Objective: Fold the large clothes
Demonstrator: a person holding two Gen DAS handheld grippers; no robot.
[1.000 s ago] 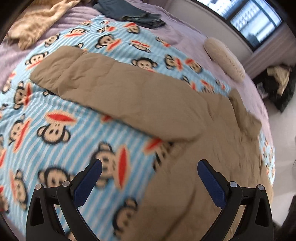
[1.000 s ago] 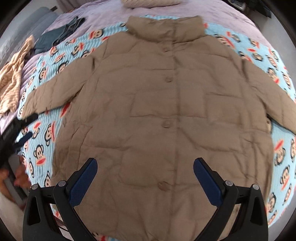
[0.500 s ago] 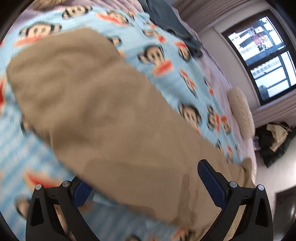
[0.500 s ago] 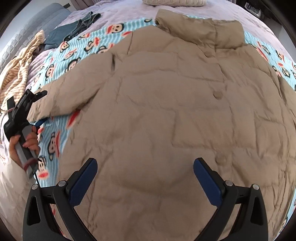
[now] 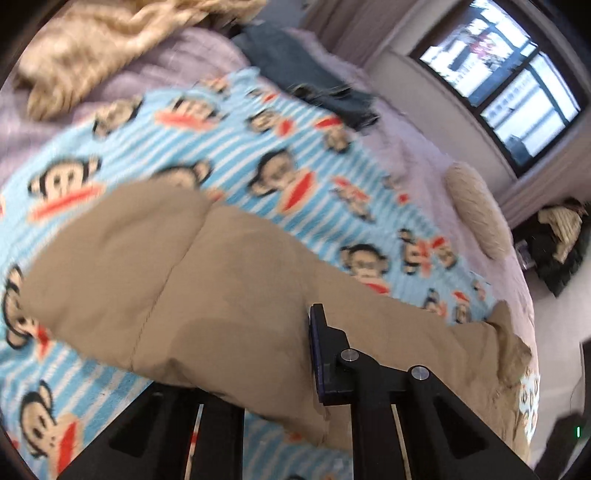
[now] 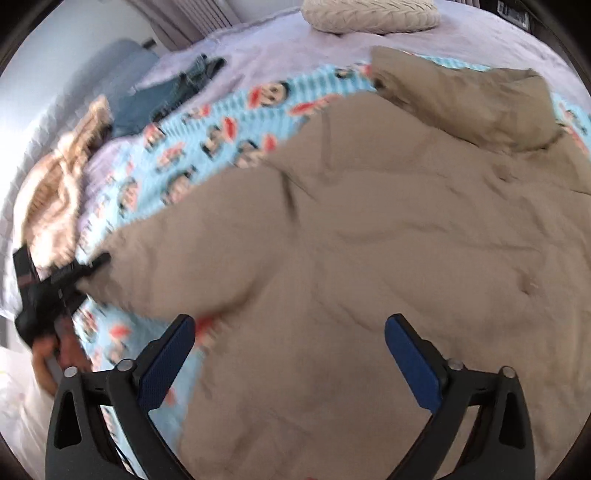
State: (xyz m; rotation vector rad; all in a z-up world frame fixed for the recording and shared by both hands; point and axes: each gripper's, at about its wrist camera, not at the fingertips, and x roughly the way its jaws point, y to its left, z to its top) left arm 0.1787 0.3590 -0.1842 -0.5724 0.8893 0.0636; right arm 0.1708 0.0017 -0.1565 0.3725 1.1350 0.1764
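Item, nearest: my left gripper (image 5: 258, 373), narrowed onto the cuff end of the coat sleeve (image 5: 177, 288); only the right blue pad (image 5: 316, 354) showed, the other finger buried under tan fabric, so I judged it pinching the sleeve, though how deep the bite went I could not tell. Item: my right gripper (image 6: 288, 365), fingers spread wide, holding nothing, poised over the lower front of the coat (image 6: 369, 258). Item: the coat itself, a large tan padded piece, lay front up on the monkey-print blanket (image 5: 236, 147) across the bed (image 6: 295, 44), collar (image 6: 461, 99) at the far end, a button (image 6: 532, 282) visible on the closed front. Item, seen from the right wrist: the left gripper (image 6: 55, 288) at the sleeve's tip, near the bed's edge. Risks, as I judged them: the padded sleeve was thick and slick-looking, and a shallow pinch could let it slide out once carried across the chest; a grip on the top layer alone could twist the sleeve instead of laying it flat; pulling without the right gripper pinning the body could drag the whole coat and bunch the blanket under it. Both views were blurred, so edge placement was uncertain. Item, farther: dark jeans (image 5: 314, 85) and a beige striped garment (image 5: 110, 48), well apart from the coat. Item, farthest: a knitted pillow (image 6: 369, 16) by the head of the bed.
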